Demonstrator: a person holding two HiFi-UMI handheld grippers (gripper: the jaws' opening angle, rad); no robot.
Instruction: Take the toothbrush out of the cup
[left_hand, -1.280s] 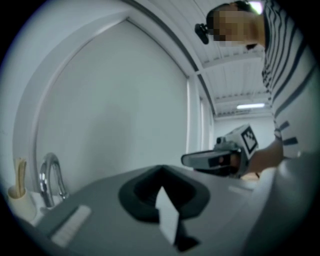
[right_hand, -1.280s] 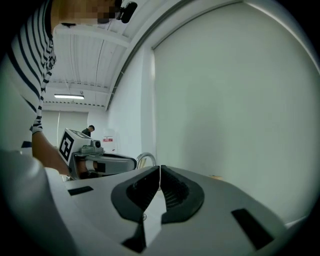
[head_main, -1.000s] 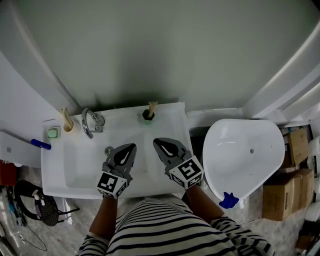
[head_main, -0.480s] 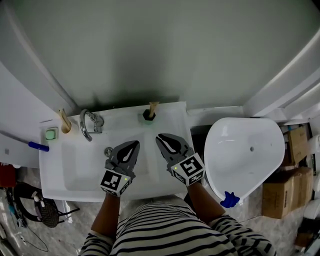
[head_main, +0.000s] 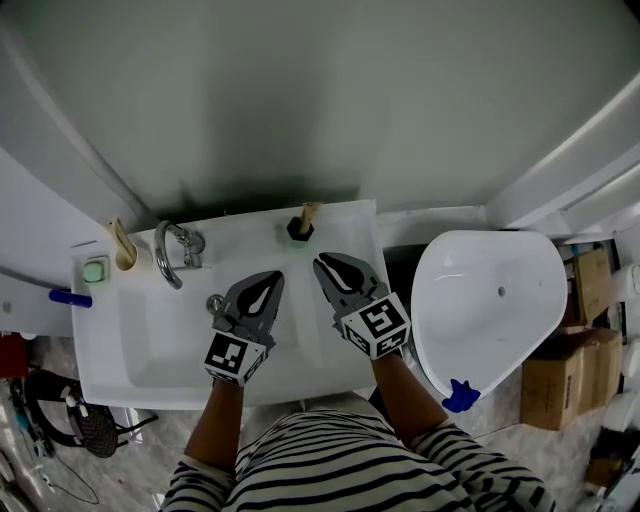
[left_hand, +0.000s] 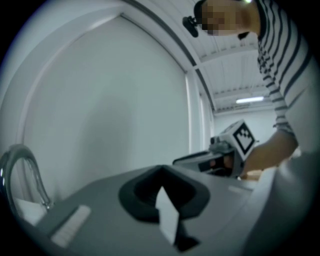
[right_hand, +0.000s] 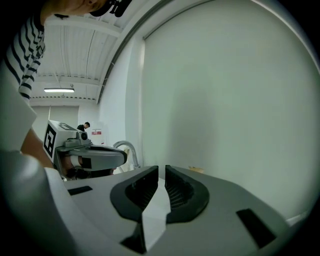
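Toothbrush (head_main: 309, 212) stands in the dark cup (head_main: 297, 229) on the far rim of the sink (head_main: 110, 340), right of the tap (head_main: 168, 255). Our left gripper (head_main: 276, 277) and right gripper (head_main: 321, 261) hover over the basin, both closed and empty. We judge this the approach; next, one must open and reach the handle. No writing is legible.

The sink (head_main: 120, 350) is white and the faucet (head_main: 163, 257) is shiny silver. The toothbrush (head_main: 308, 212) is tan, its cup (head_main: 297, 231) black. The left gripper (head_main: 273, 278) and right gripper (head_main: 321, 261) are grey, their cubes patterned with black-and-white squares. The person's shirt (head_main: 330, 465) is striped black and white. The wall (head_main: 320, 100) is pale grey-green, and the cardboard boxes (head_main: 560, 375) are brown.
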